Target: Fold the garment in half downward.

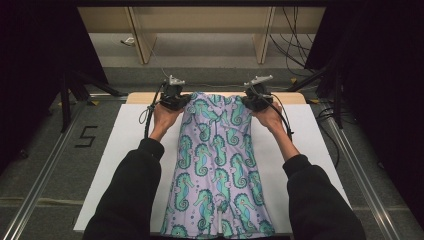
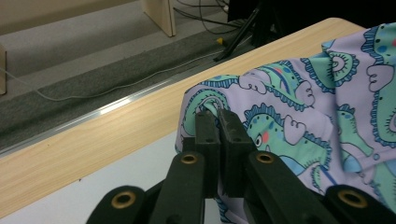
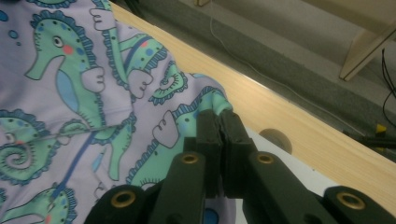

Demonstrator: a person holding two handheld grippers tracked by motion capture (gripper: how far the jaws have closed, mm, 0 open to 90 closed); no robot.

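From the high view, the left gripper point(image 1: 176, 97) and the right gripper point(image 1: 256, 97) sit at the far end of the table point(image 1: 125, 130), each in one hand, with the seahorse-print garment point(image 1: 217, 165) stretched between them and running back from their tips toward the person's sleeves. Each gripper meets one far corner of the cloth, the left at the left corner and the right at the right; the fabric between the two tips sags slightly in folds. A cable hangs from each gripper beside the wrist. In the left gripper view, the left gripper point(image 2: 215, 116) has its two black jaws pressed together on a bunched edge of the garment point(image 2: 289, 126), which spreads away to the right of the jaws; the wooden table edge point(image 2: 116, 135) runs past on the left and beyond the tips. In the right gripper view, the right gripper point(image 3: 215, 116) is likewise clamped tight on a gathered corner of the garment point(image 3: 84, 93), with the printed cloth lying to the left of the jaws and the wooden edge point(image 3: 299, 126) passing on the right, just beyond the pinched fold.
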